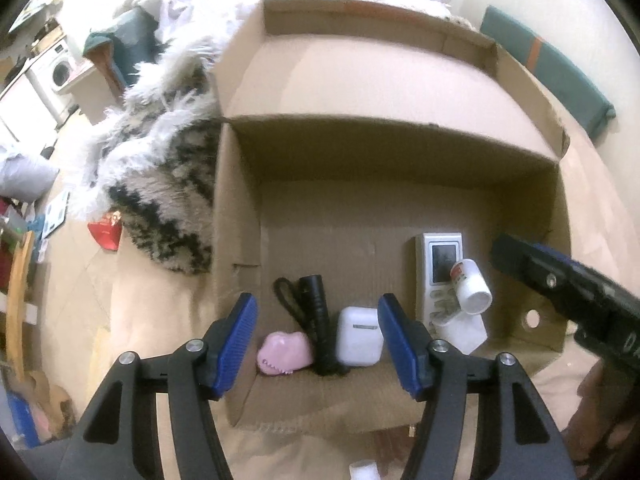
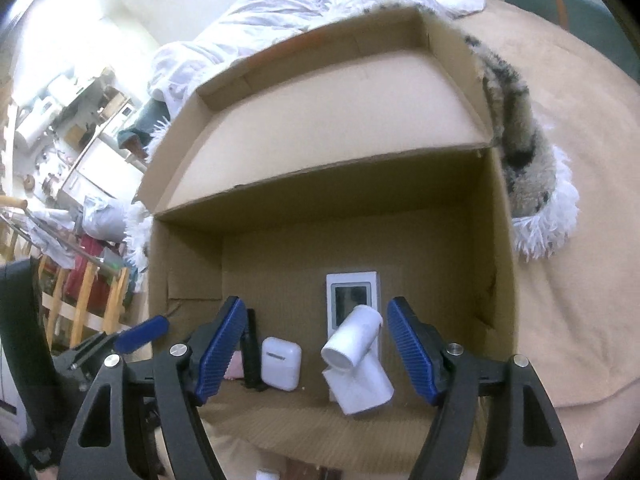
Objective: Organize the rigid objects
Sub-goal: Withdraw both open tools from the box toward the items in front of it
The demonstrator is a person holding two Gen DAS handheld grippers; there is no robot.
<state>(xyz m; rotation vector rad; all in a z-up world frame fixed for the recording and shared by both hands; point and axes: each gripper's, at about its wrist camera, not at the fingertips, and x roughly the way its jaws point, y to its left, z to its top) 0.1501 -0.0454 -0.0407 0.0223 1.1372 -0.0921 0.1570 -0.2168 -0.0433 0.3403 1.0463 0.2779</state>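
An open cardboard box (image 1: 400,208) (image 2: 488,248) lies on a tan bedcover. On its floor lie a pink toothed case (image 1: 285,353), a black flashlight (image 1: 318,320) (image 2: 251,354), a white earbud case (image 1: 357,337) (image 2: 281,363), a white remote (image 1: 439,272) (image 2: 352,292), a white bottle (image 1: 472,286) (image 2: 352,342) and a white box (image 1: 466,330) (image 2: 366,388) under it. My left gripper (image 1: 318,344) is open and empty above the box's near edge. My right gripper (image 2: 316,346) is open and empty, above the bottle; it also shows in the left wrist view (image 1: 560,280).
A shaggy black-and-white throw (image 1: 160,184) (image 2: 528,168) lies against the box. White bedding (image 2: 320,8) is behind. A red item (image 1: 105,232) lies on the cover. A green cushion (image 1: 548,64) is at the far right. Room furniture stands at the left.
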